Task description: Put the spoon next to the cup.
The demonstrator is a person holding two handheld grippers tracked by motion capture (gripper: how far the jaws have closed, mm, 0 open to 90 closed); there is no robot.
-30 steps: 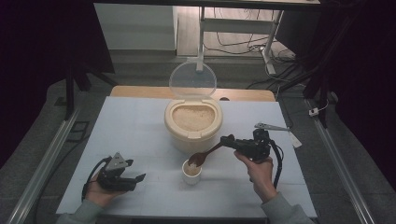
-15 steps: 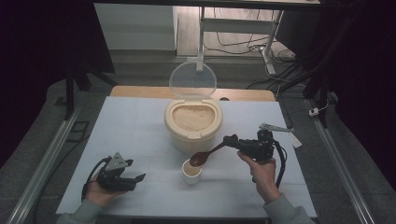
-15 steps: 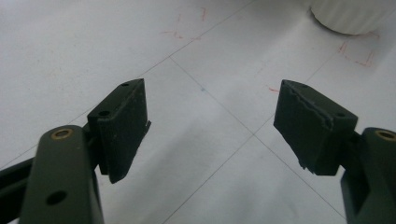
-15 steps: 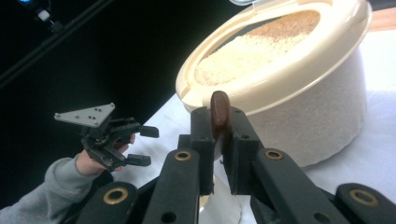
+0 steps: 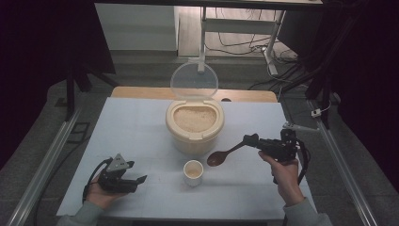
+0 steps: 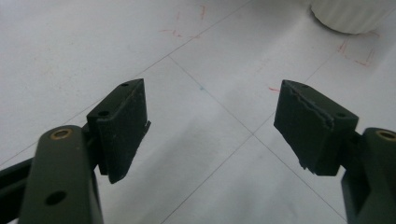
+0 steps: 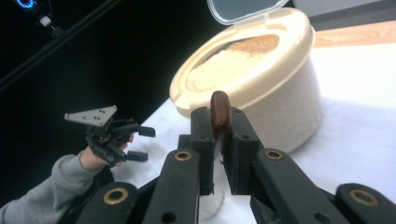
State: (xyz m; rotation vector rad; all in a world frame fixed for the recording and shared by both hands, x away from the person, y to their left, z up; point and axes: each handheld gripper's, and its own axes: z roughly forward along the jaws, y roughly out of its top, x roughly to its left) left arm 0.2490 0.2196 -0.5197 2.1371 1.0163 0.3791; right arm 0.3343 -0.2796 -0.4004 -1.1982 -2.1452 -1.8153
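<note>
Beside the rice container point(image 5: 194, 127), the right gripper point(image 5: 251, 141) clamps a wooden spoon point(image 5: 225, 154).

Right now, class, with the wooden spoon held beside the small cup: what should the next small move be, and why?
Probably swing the wooden spoon back to the rice container for another scoop. The right hand-held gripper clamps its handle, the bowl hangs beside the small cup, and the lid stands open over the rice.

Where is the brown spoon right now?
In the high view the spoon is held by the right gripper, its bowl hanging just right of the little cup and in front of the rice tub.
</note>
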